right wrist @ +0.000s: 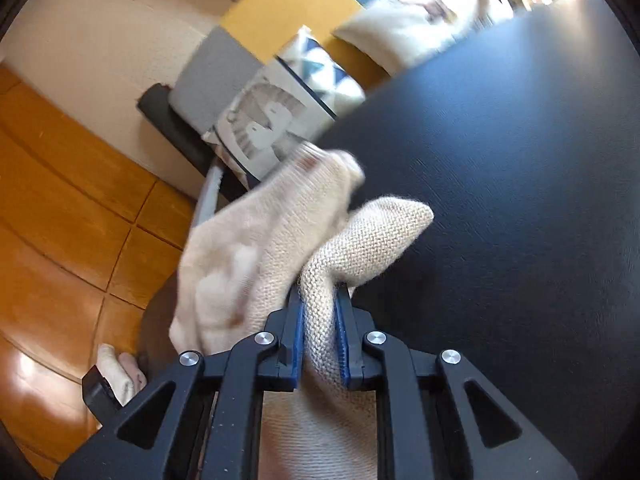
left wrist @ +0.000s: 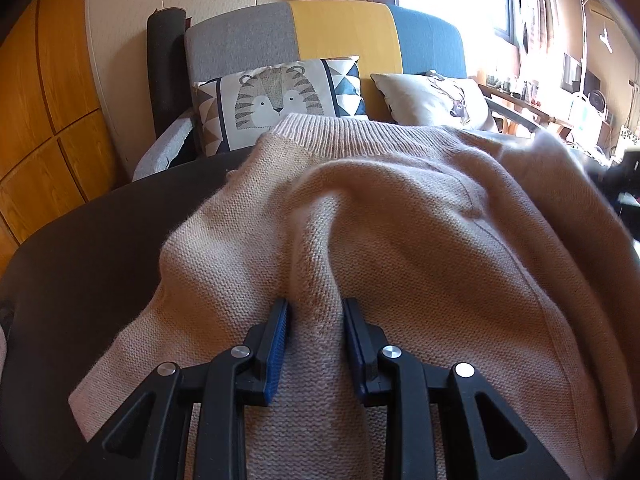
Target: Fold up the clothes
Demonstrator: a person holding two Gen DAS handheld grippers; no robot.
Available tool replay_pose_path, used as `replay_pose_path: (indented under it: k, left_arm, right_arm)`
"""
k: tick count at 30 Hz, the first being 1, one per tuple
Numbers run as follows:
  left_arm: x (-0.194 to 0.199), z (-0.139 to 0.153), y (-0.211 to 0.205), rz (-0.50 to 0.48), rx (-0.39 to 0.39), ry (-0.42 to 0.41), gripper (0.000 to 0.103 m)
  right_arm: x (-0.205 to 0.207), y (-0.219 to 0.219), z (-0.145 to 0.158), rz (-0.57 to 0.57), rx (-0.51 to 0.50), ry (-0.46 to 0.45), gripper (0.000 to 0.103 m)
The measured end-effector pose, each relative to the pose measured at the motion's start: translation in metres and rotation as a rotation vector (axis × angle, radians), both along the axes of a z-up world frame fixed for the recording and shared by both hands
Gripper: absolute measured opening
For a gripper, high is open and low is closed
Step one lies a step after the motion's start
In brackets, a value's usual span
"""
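While both hand-held grippers pinch the beige sweater (left wrist: 400, 216), left (left wrist: 316, 308) near, right (right wrist: 320, 292) lifting, a fold over the dark worktop (right wrist: 500, 200) seems underway; laying flat likely follows.

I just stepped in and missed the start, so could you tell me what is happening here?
A person is folding a beige knit sweater on a dark table, with a handheld gripper in each hand. The left gripper is pinching a ridge of the sweater where it lies spread on the table. The right gripper is shut on another bunch of the knit and holds it lifted above the tabletop. A sofa with cushions stands behind the table.
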State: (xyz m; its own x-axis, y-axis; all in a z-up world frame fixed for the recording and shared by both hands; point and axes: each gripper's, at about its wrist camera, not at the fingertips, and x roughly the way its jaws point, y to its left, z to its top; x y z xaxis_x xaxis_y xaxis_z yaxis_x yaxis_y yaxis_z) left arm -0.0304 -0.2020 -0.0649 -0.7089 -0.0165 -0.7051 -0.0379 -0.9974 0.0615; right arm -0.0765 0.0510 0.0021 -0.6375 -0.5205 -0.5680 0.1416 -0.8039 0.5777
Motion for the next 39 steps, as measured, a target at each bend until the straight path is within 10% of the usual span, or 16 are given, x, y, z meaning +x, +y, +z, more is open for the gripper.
replay_pose_path:
  k: [7,12,19,21,25,32,36,39]
  left_arm:
    - [-0.003,0.010,-0.021,0.010,0.132,0.003,0.030]
    - [-0.006,0.020,-0.051,0.032,0.327,-0.001,0.030]
    - [-0.006,0.019,-0.048,0.032,0.318,-0.002,0.029]
    - [-0.005,0.018,-0.048,0.032,0.323,-0.001,0.029]
    - [-0.006,0.019,-0.048,0.033,0.316,-0.002,0.029]
    - [-0.006,0.020,-0.047,0.033,0.306,-0.001,0.029]
    - [-0.006,0.021,-0.046,0.033,0.294,-0.001,0.029]
    - [-0.007,0.022,-0.047,0.032,0.294,0.000,0.029]
  right_arm:
    - [0.043,-0.111,0.050,0.367,0.252,0.271,0.009]
    - [0.037,-0.114,0.026,0.405,0.181,0.180,0.010]
    - [0.028,-0.115,-0.009,0.446,0.075,0.049,0.024]
    - [0.032,-0.090,0.000,0.374,0.006,0.095,0.024]
    - [0.025,-0.028,-0.001,0.132,-0.173,0.042,0.059]
    - [-0.013,0.007,-0.061,0.000,-0.366,-0.288,0.059]
    - [-0.031,-0.006,-0.070,0.029,-0.451,-0.303,0.057]
    - [-0.042,-0.014,-0.076,0.039,-0.502,-0.300,0.025]
